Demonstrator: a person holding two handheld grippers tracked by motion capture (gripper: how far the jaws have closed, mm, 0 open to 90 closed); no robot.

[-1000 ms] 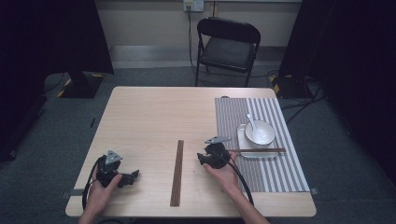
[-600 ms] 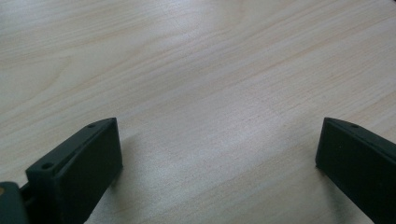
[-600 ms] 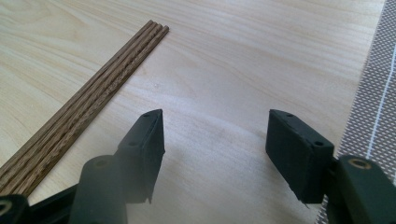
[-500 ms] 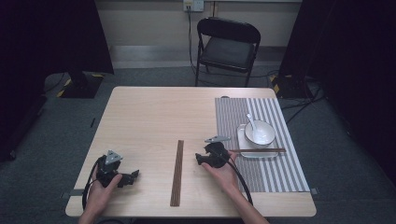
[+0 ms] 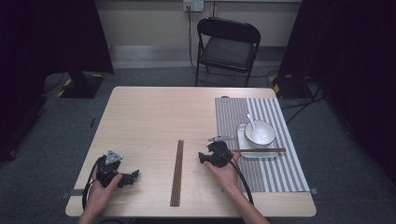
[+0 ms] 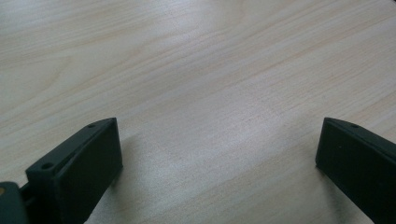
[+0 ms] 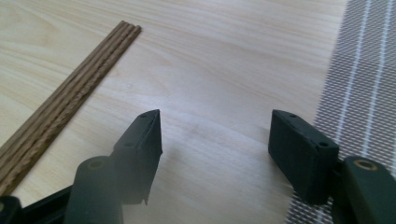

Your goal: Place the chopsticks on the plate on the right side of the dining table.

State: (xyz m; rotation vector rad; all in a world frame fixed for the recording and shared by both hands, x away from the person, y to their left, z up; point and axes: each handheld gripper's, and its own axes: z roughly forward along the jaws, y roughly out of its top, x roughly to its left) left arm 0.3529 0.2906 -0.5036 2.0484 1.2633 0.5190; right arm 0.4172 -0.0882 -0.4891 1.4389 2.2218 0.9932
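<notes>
While both grippers rest low on the counter [image 5: 140, 116], nothing is held yet. Lower left of the high view: left gripper [image 5: 133, 176] lies in the person's left hand [image 5: 100, 191], jaws spread wide over bare wood in the left gripper view, gripping nothing. Centre of the high view: a bundle of dark wooden sticks [image 5: 177, 172] lies flat on the counter, long axis running nearly straight from the near edge toward the far side, with only a slight lean. Just right of it: right gripper [image 5: 201, 157], held by the right hand [image 5: 224, 170], jaws also parted and empty. In the right gripper view the sticks [image 7: 65, 100] run diagonally from the lower left edge to the upper left, off to the left of the jaws and not between them; the striped placemat [image 7: 369, 88] occupies the right edge. Judgement: the right gripper is clearly the nearer one to the sticks, the left gripper sits well apart on the other side. A pick would call for moving the right gripper toward frame left and closing across the narrow width of the bundle. Right side of the high view: white bowl with spoon [image 5: 259, 132] on a tray [image 5: 241, 140] on the placemat, with one pair of chopsticks [image 5: 259, 150] laid across the tray's near edge.
</notes>
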